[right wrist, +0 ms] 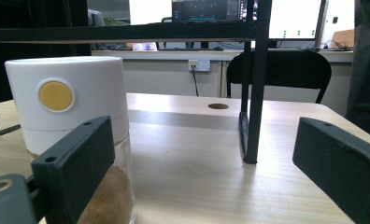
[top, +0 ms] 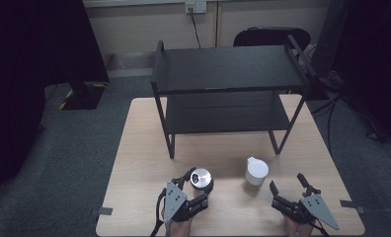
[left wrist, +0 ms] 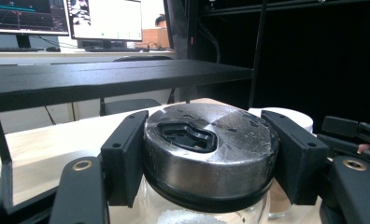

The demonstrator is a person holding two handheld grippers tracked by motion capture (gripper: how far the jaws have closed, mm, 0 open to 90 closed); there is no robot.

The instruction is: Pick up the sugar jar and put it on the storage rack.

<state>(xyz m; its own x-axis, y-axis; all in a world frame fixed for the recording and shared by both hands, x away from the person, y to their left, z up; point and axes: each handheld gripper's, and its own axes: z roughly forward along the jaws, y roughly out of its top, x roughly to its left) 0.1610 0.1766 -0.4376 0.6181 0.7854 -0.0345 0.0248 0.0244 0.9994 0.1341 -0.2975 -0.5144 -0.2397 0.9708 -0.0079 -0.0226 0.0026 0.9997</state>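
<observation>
Left gripper [top: 197, 186]: fingers [left wrist: 124, 156] clamped on both sides of the metal lid of a glass jar [left wrist: 210, 154] with white grains inside. The jar sits near the desk's [top: 144, 148] front edge, in front of the black two-tier shelf [top: 228, 69], toward its left leg. Right gripper [top: 288, 186]: fingers [right wrist: 75, 163] spread wide, gripping nothing. A white-lidded jar [top: 255, 175] with brown contents stands just left of them, in front of the shelf's right leg, near the glass jar but apart from it.
</observation>
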